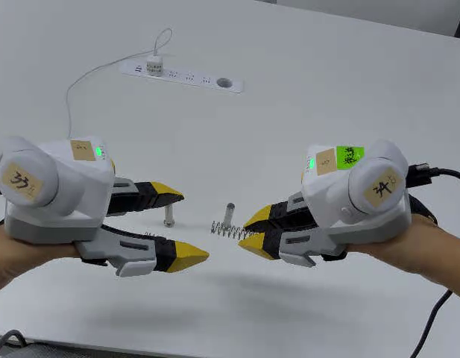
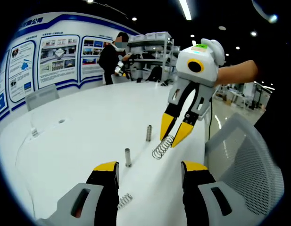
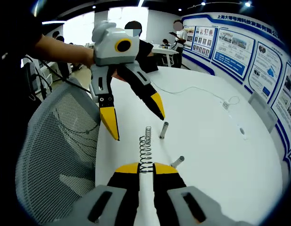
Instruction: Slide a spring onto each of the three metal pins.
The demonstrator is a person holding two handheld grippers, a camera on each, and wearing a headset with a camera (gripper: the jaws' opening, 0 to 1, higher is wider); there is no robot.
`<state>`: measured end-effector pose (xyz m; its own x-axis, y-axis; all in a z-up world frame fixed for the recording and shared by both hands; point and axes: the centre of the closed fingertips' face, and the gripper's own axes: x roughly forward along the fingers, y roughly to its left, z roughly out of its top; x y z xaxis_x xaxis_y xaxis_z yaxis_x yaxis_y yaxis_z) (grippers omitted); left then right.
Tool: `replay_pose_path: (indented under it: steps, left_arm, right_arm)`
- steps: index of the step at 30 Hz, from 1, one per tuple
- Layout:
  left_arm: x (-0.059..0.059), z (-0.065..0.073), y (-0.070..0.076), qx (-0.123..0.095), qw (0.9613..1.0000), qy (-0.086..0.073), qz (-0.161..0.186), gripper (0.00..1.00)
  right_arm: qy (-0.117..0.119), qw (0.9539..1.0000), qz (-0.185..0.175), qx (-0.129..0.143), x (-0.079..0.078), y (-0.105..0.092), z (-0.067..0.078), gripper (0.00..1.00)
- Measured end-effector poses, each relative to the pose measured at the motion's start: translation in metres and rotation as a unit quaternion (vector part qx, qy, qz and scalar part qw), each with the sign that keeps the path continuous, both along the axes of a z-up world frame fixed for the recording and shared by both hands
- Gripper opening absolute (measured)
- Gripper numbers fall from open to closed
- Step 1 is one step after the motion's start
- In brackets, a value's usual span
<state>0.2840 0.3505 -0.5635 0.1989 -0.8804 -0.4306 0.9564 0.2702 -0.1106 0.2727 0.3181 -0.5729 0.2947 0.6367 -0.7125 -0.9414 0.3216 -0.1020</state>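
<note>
Right hand-held gripper (image 3: 145,169) pinched on one end of a spring (image 3: 145,147), left hand-held gripper (image 1: 194,226) wide open and empty, bare upright metal pin (image 1: 230,214) just beside the held spring, second upright pin (image 1: 169,216) nearer the left jaws, loose spring (image 2: 125,200) lying on the white bench (image 1: 304,112).

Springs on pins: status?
Done: nothing yet; the two pins I count, first pin and second pin, both look bare. In hand: right gripper is shut on a spring, held beside the second pin. Remaining: seat that spring, then the loose spring lying on the table by the open left gripper.
</note>
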Motion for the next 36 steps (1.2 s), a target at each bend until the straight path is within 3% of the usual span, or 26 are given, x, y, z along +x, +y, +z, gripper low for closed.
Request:
replay_pose_path:
  steps: [4, 14, 21, 28, 36]
  left_arm:
    - [-0.008, -0.005, -0.006, 0.011, 0.9996, 0.0, -0.026, 0.49]
    - [-0.021, -0.004, -0.016, 0.006, 0.9982, -0.001, -0.06, 0.33]
    - [-0.023, -0.002, -0.015, 0.001, 0.9981, 0.002, -0.062, 0.28]
    - [-0.027, 0.001, -0.015, -0.004, 0.9974, -0.003, -0.072, 0.15]
    - [-0.031, 0.001, -0.015, 0.006, 0.996, -0.008, -0.088, 0.11]
  right_arm:
    - [-0.005, 0.9999, 0.01, 0.004, -0.003, 0.003, 0.004, 0.11]
    - [-0.012, 0.9988, 0.045, -0.016, -0.016, 0.01, 0.0, 0.11]
    - [-0.019, 0.9979, 0.059, -0.018, -0.019, 0.015, 0.001, 0.11]
    - [-0.028, 0.9975, 0.063, -0.015, -0.017, 0.017, 0.005, 0.11]
    - [-0.03, 0.9967, 0.074, -0.014, -0.019, 0.017, 0.006, 0.11]
